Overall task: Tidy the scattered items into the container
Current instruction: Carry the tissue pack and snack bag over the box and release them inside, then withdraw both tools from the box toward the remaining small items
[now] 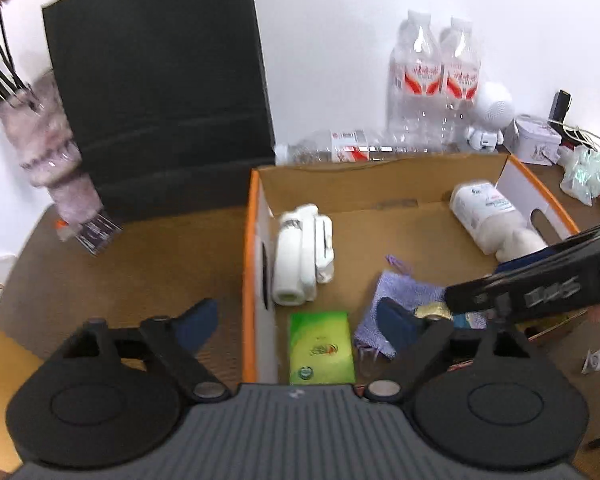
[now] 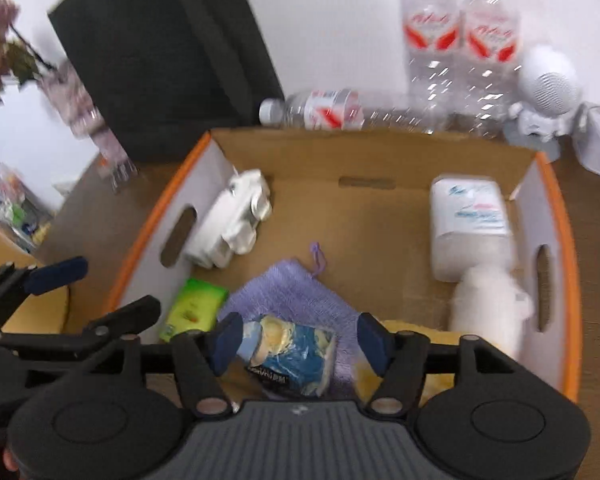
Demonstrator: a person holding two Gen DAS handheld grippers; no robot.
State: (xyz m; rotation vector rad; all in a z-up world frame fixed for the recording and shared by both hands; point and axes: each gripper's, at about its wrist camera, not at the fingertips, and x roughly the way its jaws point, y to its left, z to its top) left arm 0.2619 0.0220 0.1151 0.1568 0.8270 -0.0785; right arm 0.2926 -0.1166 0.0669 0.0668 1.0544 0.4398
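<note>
Right gripper [image 2: 300, 340] spread above blue snack packet [image 2: 290, 360], left gripper [image 1: 296, 320] spread, empty

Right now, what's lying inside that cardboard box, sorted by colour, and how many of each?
White: 2, a folded plastic gadget and a soft pack with a fluffy end
Green: 1, a flat packet
Purple: 1, a knitted cloth
Blue and yellow: 1, a snack bag
Yellow: 1, something part hidden
Total: 6
</note>
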